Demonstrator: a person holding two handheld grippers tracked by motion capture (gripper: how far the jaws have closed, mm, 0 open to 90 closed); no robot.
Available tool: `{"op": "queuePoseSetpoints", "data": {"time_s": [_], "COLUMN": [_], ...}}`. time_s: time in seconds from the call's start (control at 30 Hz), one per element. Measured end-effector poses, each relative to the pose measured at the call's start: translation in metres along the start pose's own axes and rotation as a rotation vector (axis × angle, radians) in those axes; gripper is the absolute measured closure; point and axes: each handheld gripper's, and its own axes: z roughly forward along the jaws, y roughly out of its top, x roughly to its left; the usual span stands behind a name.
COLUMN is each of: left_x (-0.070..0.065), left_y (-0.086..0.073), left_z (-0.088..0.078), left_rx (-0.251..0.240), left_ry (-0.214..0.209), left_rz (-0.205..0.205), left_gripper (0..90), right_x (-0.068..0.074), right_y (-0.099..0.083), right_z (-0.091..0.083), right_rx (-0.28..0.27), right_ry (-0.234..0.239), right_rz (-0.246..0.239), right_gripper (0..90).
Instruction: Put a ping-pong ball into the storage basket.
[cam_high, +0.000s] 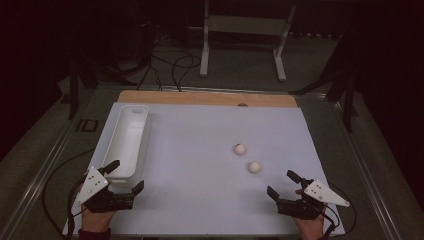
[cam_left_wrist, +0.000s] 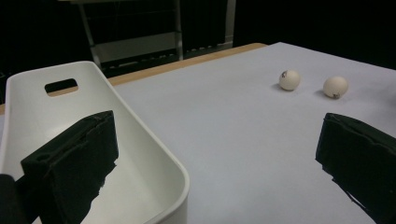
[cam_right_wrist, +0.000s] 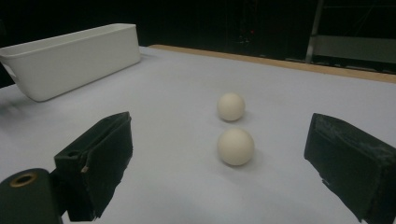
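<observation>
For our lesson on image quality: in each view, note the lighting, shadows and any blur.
High view: dim, dark surround, soft throughout; the near ball looks smeared. Left gripper view: the jaws are blurred, the tray and balls sharper with faint shadows. Right gripper view: even light on the sheet, soft shadows under both balls, jaws out of focus.

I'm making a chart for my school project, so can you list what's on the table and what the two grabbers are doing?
table cover: white sheet
balls: two cream balls, near ball and far ball, lying close together but apart
bin: long white bin at the left side, nothing seen inside
left gripper: open, holds nothing, at the bin's near end
right gripper: open, holds nothing, faces the near ball
balls in bin: none yet
</observation>
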Motion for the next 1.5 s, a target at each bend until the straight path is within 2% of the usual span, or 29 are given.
{"op": "queuePoseSetpoints", "data": {"time_s": [0.27,0.53,0.93,1.3,1.5], "left_x": [-0.003,-0.006,-0.017,-0.020,-0.024], "left_y": [0.002,0.003,0.014,0.024,0.029], "left_z": [0.003,0.006,0.014,0.019,0.026], "left_rx": [0.010,0.028,0.050,0.042,0.042], "left_ry": [-0.004,-0.002,-0.003,-0.031,-0.039], "left_rz": [0.013,0.006,0.027,0.031,0.035], "left_gripper": [0.0,0.0,0.0,0.0,0.0], "right_x": [0.001,0.002,-0.001,0.000,0.000], "right_y": [0.000,0.000,0.000,-0.001,-0.001], "right_z": [0.001,0.003,0.000,0.001,0.002], "right_rx": [0.002,0.012,0.001,0.008,0.010], "right_ry": [0.000,-0.010,-0.031,-0.031,-0.027], "right_rz": [-0.007,-0.017,-0.012,-0.017,-0.016], "right_gripper": [7.4,7.4,7.4,7.4,7.4]}}
